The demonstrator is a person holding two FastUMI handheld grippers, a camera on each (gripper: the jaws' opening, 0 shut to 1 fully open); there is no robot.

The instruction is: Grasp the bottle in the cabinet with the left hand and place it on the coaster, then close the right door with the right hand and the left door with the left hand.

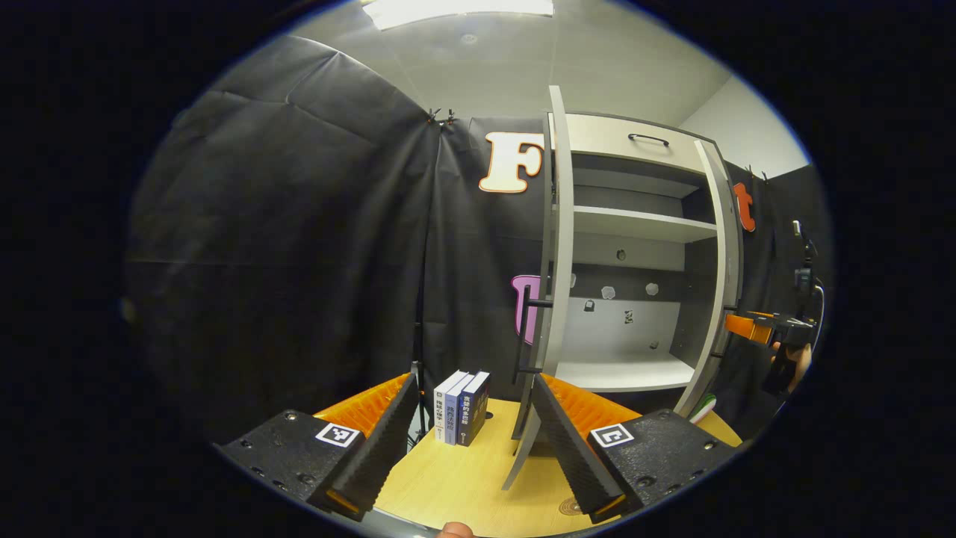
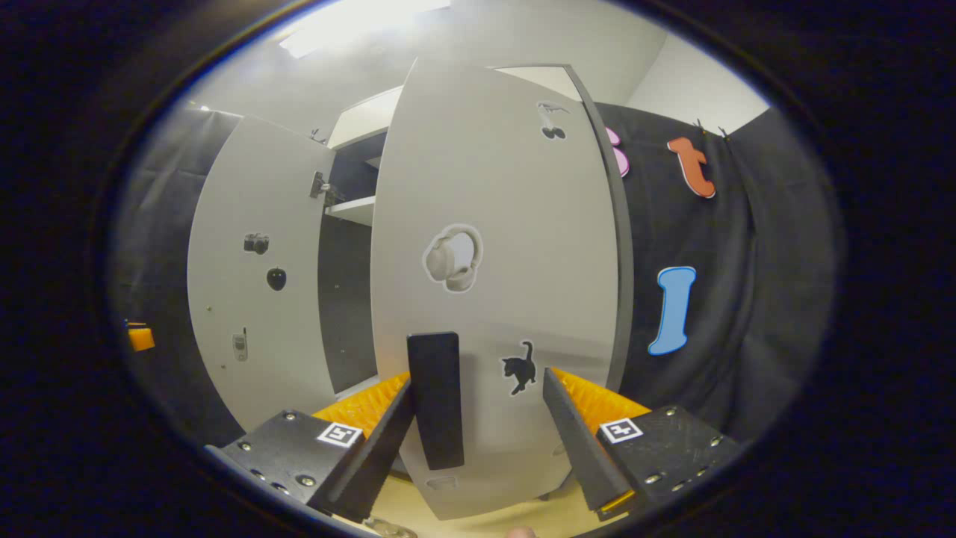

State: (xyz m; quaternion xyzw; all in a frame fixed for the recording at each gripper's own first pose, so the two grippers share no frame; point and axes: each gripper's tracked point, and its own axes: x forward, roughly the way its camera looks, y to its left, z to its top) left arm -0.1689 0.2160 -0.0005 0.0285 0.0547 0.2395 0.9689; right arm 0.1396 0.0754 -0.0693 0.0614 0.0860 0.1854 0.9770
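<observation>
Pale grey cabinet (image 1: 635, 224), both doors open, shelves look bare from my left gripper view, no bottle inside that I can make out. So I judge the bottle step done and door closing in hand, right door first. Coaster (image 1: 571, 506) sits on the wooden tabletop (image 1: 463, 478) just by my left gripper (image 1: 478, 456), mostly cut off by one finger; I can't tell if the bottle stands on it. Left fingers spread wide, holding nothing, left door (image 1: 559, 246) edge-on straight ahead with its black handle (image 1: 526, 329) facing me. Right gripper (image 2: 478, 441) is up close to the right door (image 2: 493, 284); fingers wide, empty, the dark handle (image 2: 435, 400) sits between them nearer one finger, and I can't tell if anything touches. To do it well I'd push flat on the panel near the handle side, swing along the hinge arc, keep the fingers from catching the handle, and hold the left gripper back from the opening. Three books (image 1: 461, 407) stand beside the left door, well clear. Right gripper also shows far off by the right door edge (image 1: 769, 329), small and blurry. Door stickers are too small to matter.
</observation>
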